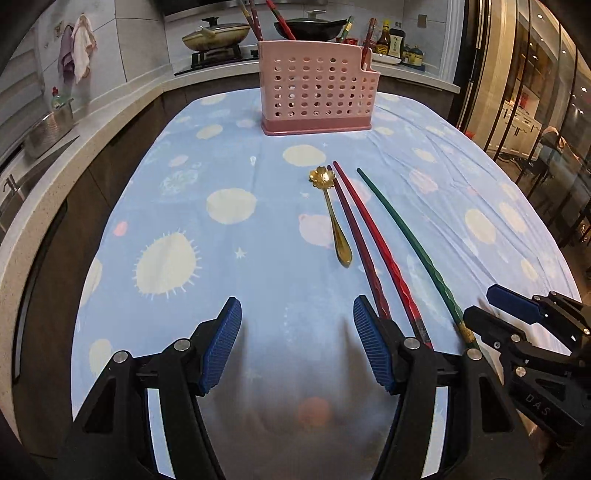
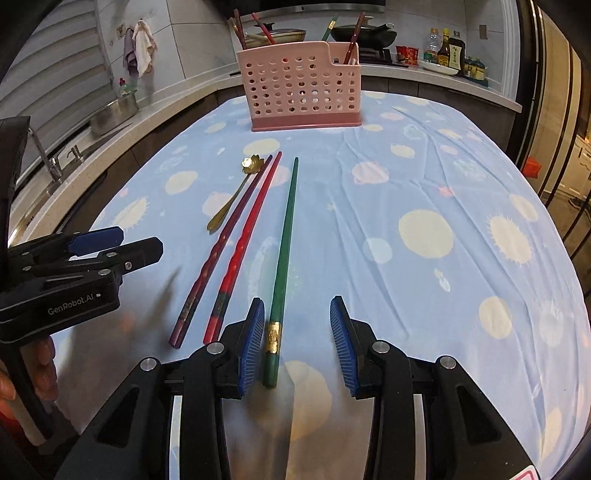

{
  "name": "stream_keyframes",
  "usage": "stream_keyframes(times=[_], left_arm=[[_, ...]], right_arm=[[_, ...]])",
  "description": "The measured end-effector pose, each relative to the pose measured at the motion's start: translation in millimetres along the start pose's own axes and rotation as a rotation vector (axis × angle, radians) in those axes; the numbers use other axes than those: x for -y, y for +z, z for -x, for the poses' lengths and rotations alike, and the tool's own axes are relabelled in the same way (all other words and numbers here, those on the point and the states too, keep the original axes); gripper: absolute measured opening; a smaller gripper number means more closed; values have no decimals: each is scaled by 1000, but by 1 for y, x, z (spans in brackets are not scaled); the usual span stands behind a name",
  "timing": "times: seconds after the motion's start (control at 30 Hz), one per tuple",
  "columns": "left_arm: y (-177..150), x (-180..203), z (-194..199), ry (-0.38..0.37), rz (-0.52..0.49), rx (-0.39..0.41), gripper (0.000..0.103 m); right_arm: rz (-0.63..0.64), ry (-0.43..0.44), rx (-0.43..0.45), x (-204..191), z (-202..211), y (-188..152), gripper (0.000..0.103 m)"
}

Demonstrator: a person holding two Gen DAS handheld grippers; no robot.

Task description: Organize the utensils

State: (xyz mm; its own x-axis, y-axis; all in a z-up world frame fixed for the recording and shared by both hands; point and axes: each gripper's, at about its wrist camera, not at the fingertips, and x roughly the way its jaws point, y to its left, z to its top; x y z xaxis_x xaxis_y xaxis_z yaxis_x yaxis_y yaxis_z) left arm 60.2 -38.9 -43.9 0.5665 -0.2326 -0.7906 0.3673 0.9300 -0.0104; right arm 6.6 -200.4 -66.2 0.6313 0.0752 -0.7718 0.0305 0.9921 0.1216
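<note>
A pink perforated utensil holder [image 1: 314, 94] [image 2: 303, 88] stands at the far end of the table with several chopsticks in it. On the cloth lie a gold flower spoon [image 1: 332, 214] [image 2: 236, 192], a dark maroon chopstick [image 1: 356, 236] [image 2: 225, 240], a red chopstick [image 1: 376, 243] [image 2: 247, 236] and a green chopstick [image 1: 410, 240] [image 2: 286, 236]. My left gripper [image 1: 297, 343] is open and empty, left of the chopstick handles. My right gripper [image 2: 297, 343] [image 1: 480, 306] is open, with the green chopstick's handle end between its fingers, close to the left pad [image 2: 253, 343].
The table has a blue cloth with pale spots [image 1: 229, 206] [image 2: 424, 232]. A counter with a sink and metal pot [image 1: 48, 125] [image 2: 110, 110] runs along the left. A stove with pans [image 1: 218, 37] [image 2: 362, 33] and sauce bottles [image 1: 391, 40] [image 2: 447, 51] stand behind.
</note>
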Motion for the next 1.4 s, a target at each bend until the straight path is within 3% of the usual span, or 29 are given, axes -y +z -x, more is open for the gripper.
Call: stream_keyframes(times=[0.23,0.57,0.83,1.03,1.23,1.4], left_arm=[[-12,16,4,-41,-35,-20,60],[-17,24,1,-90,-44,-38,60],[-21,30,-7,-111,-58,-66,52],[-22,31,-8,-114,-67,-65,40],[-22,30,-8,-143,-68,-66,12],[-23,31,-6,-177,-62,-73,9]], right_arm=[[8,6,-23,-4,-4,-10,32],[19,-17,-11,-3,-3,-13,17],[11,-18,-11,1,-3,-14,11],[11,-18,-11,1,-3,-14,10],[10,-17,-11,2,-3,-14,9],[5,-15,-9,4,-2,-13,7]])
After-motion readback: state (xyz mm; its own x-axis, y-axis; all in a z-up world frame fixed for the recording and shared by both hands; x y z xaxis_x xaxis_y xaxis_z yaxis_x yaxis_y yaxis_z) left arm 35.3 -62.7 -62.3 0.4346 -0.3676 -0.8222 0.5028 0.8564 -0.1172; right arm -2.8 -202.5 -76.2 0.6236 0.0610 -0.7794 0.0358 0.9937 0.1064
